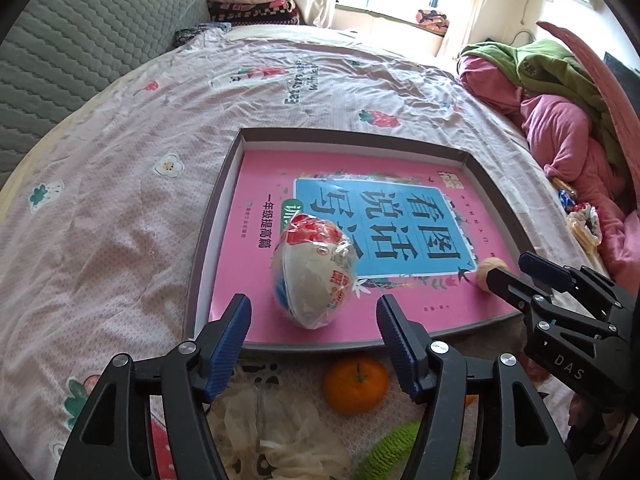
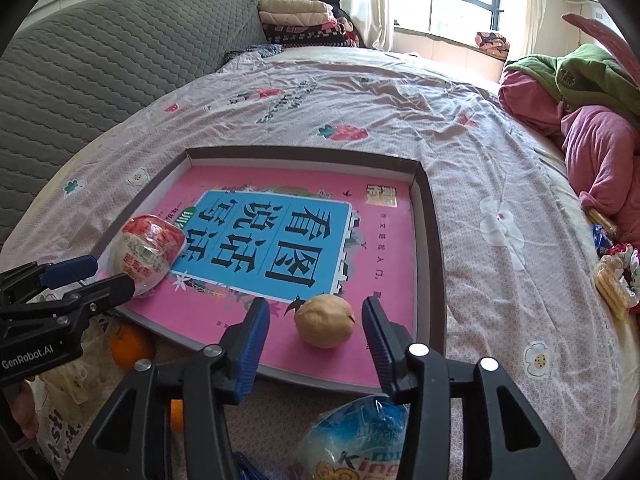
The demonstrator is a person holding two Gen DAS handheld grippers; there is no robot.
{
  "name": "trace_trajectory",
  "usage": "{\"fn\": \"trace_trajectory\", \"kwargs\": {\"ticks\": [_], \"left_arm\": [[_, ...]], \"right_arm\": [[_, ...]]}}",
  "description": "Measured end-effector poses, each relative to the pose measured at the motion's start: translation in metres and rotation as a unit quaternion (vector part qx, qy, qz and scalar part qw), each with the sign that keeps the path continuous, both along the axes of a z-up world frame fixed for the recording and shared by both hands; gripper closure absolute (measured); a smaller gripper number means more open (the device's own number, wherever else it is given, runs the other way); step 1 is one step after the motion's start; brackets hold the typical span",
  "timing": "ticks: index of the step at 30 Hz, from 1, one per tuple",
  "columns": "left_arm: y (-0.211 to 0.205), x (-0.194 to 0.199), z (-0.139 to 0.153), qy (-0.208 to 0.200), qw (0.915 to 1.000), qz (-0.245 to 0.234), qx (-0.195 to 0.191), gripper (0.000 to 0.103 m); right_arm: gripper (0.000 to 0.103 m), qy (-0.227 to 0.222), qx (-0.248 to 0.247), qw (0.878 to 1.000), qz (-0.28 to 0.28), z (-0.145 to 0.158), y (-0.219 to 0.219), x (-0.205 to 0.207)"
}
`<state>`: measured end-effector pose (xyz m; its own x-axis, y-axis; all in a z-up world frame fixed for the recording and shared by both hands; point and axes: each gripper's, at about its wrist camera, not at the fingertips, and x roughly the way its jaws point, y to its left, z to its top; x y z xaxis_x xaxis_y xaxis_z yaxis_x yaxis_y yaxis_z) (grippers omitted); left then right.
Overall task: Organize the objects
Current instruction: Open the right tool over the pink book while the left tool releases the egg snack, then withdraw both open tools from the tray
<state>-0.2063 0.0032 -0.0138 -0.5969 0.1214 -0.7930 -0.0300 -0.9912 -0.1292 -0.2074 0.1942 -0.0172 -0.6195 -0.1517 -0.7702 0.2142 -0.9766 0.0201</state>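
A shallow grey tray point(image 1: 208, 216) lies on the bed with a pink and blue book point(image 1: 400, 224) inside it. A plastic-wrapped egg-shaped snack point(image 1: 312, 272) rests on the book at the near left. My left gripper point(image 1: 314, 320) is open, its fingers either side of the snack's near end. A walnut point(image 2: 325, 321) sits on the book at the near right. My right gripper point(image 2: 316, 334) is open around the walnut, not touching it. The tray point(image 2: 434, 240), the snack point(image 2: 146, 256) and the left gripper point(image 2: 102, 272) also show in the right wrist view, and the right gripper point(image 1: 508, 268) in the left wrist view.
In front of the tray lie an orange point(image 1: 356, 384), a crumpled plastic bag point(image 1: 272, 432), a green knitted thing point(image 1: 400, 448) and a blue wrapped egg snack point(image 2: 360, 436). Pink and green bedding point(image 1: 560, 120) is piled at the right, with snack packets point(image 2: 612, 276) beside it. A grey headboard point(image 1: 80, 48) stands at the left.
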Motion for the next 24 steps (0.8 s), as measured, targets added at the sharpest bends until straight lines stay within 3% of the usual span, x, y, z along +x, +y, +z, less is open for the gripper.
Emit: {"fn": "trace_trajectory", "kwargs": {"ticks": [24], "left_arm": [[0.01, 0.041, 0.033, 0.031, 0.9993, 0.007, -0.02, 0.03]], "right_arm": [[0.048, 0.056, -0.022, 0.998, 0.006, 0.034, 0.001, 0.035]]}}
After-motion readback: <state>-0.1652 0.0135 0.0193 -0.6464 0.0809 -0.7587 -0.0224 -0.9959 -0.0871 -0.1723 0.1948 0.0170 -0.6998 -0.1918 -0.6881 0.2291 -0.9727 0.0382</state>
